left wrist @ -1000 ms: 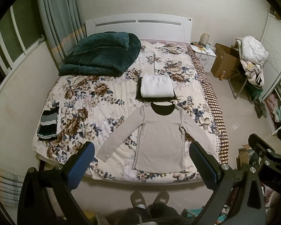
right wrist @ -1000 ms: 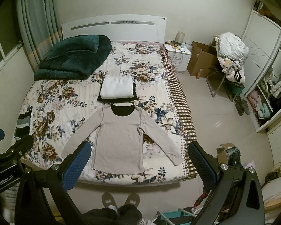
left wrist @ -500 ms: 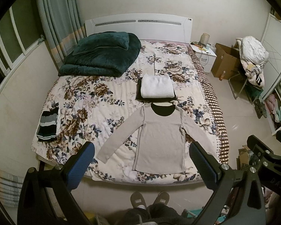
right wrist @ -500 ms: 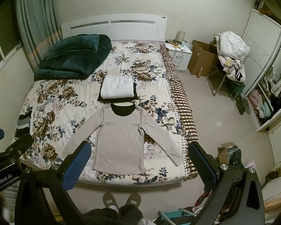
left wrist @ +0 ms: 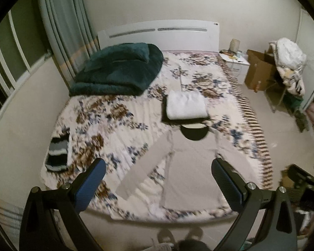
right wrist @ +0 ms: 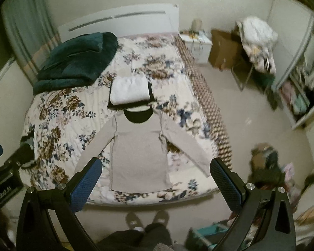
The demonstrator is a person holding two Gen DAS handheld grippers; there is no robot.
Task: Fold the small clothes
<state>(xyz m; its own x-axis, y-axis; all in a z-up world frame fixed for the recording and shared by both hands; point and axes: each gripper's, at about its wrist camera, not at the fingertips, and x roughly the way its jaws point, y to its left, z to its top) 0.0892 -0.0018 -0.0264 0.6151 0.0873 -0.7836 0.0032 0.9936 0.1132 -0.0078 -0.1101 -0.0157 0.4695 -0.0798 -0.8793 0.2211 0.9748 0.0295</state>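
Note:
A beige long-sleeved shirt point(left wrist: 190, 167) lies flat on the floral bed point(left wrist: 106, 125), sleeves spread, neck toward the headboard. It also shows in the right wrist view point(right wrist: 138, 156). Just beyond its collar sits a folded white garment point(left wrist: 186, 104) on a dark one; the white garment also shows in the right wrist view point(right wrist: 129, 91). My left gripper point(left wrist: 158, 179) is open and empty, held above the foot of the bed. My right gripper point(right wrist: 156, 177) is open and empty, likewise above the shirt's hem.
A folded dark green blanket point(left wrist: 119, 71) lies at the head of the bed on the left. A striped dark garment point(left wrist: 57, 154) lies at the left edge. A nightstand point(left wrist: 234, 60), a cardboard box point(left wrist: 259, 73) and a chair piled with clothes point(left wrist: 291, 67) stand to the right.
Both grippers have moved forward and down toward the bed, so the shirt looks larger. The right view has swung and blurred. The clothes have not moved.

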